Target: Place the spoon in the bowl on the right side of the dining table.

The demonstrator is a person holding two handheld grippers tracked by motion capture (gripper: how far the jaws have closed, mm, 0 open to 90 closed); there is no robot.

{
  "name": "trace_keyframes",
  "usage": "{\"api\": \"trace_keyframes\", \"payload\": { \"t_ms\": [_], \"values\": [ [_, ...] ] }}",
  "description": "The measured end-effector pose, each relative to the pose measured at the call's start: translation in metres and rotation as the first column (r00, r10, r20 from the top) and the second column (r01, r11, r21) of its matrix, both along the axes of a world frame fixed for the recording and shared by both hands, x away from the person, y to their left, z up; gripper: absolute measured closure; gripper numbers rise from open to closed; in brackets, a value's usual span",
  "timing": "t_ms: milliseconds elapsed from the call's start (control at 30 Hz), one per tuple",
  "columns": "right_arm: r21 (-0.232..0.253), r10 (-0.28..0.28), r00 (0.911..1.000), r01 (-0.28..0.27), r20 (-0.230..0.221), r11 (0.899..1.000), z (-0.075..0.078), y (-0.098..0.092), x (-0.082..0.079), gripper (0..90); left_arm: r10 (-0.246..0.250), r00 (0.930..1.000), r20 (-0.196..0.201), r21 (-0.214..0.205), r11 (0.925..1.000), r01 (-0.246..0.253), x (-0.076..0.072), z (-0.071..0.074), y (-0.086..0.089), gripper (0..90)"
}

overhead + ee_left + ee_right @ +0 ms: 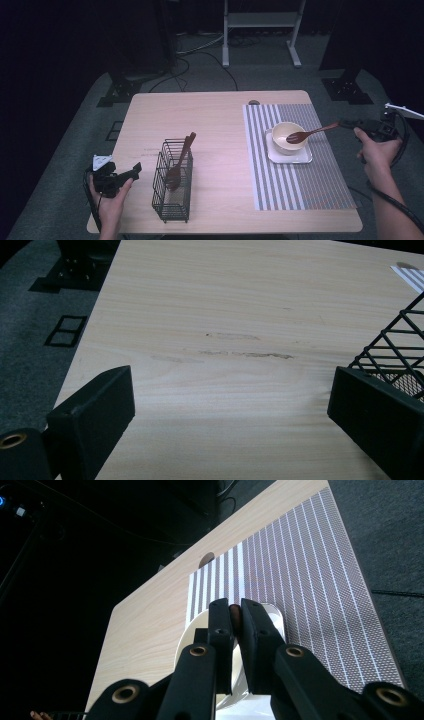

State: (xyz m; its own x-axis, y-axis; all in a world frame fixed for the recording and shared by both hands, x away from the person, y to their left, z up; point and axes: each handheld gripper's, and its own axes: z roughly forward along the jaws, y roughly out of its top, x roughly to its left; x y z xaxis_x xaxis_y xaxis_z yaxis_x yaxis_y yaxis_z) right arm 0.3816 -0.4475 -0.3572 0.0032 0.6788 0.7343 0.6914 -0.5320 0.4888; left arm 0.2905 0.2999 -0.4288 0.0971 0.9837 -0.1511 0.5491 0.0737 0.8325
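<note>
Now the right tongs [345, 123] clench the wooden spoon [307, 134] by its handle, its head over the bowl [286, 136].

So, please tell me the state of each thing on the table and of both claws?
Right claw: shut on the wooden fork's handle.
Wooden fork: held, head over the bowl.
Bowl: upright on the white plate.
Left claw: open, holds nothing.
Wire basket: upright.
Wooden spoon: leaning in the wire basket.

A wire basket [172, 187] holds what looks like a wooden utensil [178, 165].
</note>
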Motion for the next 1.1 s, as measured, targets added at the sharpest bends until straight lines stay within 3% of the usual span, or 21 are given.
{"api": "trace_keyframes", "payload": {
  "t_ms": [1100],
  "values": [
    [0.015, 0.0, 0.9999, 0.0, -0.015, 1.0, -0.024, 0.009, 0.009, 83.2, 0.002, 1.0, 0.001, 0.001, 1.0, -0.002, 0.0, 0.0, 0.0, 3.8]
  ]
}}
